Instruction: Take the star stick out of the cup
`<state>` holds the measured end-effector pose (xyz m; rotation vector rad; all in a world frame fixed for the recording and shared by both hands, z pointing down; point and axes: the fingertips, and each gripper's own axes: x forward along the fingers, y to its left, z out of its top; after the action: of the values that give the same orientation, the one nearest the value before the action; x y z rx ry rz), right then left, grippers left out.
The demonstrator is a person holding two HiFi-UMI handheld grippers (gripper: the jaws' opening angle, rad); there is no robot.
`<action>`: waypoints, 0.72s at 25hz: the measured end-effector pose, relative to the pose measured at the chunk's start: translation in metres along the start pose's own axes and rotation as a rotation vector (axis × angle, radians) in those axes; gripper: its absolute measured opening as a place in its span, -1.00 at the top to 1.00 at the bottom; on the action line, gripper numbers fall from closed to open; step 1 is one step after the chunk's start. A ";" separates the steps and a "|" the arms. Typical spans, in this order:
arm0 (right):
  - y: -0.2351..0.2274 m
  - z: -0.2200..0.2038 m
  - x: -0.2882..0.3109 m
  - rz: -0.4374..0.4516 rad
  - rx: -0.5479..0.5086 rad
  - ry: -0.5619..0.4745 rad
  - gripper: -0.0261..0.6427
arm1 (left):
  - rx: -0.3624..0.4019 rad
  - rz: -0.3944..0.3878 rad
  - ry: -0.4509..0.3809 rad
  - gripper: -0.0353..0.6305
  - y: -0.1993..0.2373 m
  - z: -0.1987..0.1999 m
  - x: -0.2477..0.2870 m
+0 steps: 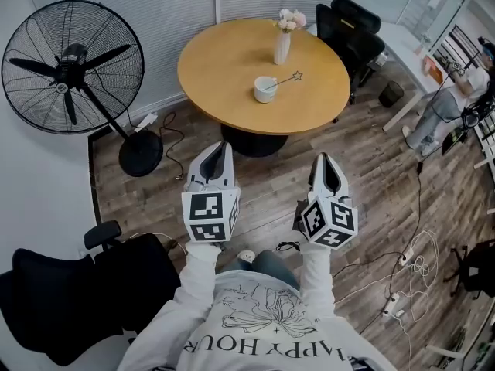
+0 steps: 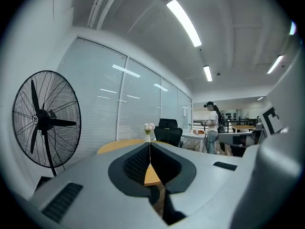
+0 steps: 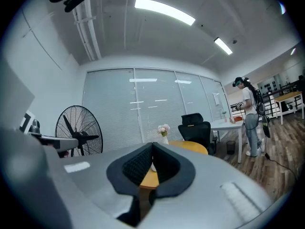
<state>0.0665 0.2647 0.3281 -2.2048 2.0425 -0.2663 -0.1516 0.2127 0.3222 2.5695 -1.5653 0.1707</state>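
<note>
On the round wooden table (image 1: pixel 232 76) stands a white cup (image 1: pixel 265 89). The thin star stick (image 1: pixel 285 79) leans out of it to the right, its star past the rim. Both grippers hover over the floor well short of the table. My left gripper (image 1: pixel 222 151) is shut with nothing in it, and so is my right gripper (image 1: pixel 326 163). In the left gripper view the left gripper (image 2: pixel 150 146) shows its jaws meeting in a line. The right gripper (image 3: pixel 152 145) looks the same in the right gripper view. The table top (image 3: pixel 195 147) lies far beyond them.
A white vase of pink flowers (image 1: pixel 283 41) stands behind the cup. A big standing fan (image 1: pixel 73 68) is at the left, black office chairs (image 1: pixel 352 29) behind the table and one (image 1: pixel 77 292) beside me. Cables (image 1: pixel 414 269) lie on the floor. A person (image 3: pixel 250 123) stands at the right.
</note>
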 end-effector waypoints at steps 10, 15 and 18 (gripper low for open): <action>0.011 -0.015 0.022 0.011 0.004 0.045 0.88 | -0.011 -0.013 0.013 0.87 0.014 -0.007 0.019; 0.006 -0.021 0.040 0.025 0.010 0.064 0.82 | -0.012 -0.008 0.028 0.87 0.016 -0.010 0.037; 0.001 -0.023 0.057 0.029 0.014 0.071 0.82 | -0.013 0.001 0.029 0.87 0.019 -0.008 0.052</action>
<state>0.0644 0.2084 0.3530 -2.1860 2.1006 -0.3598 -0.1453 0.1600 0.3397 2.5449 -1.5534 0.1963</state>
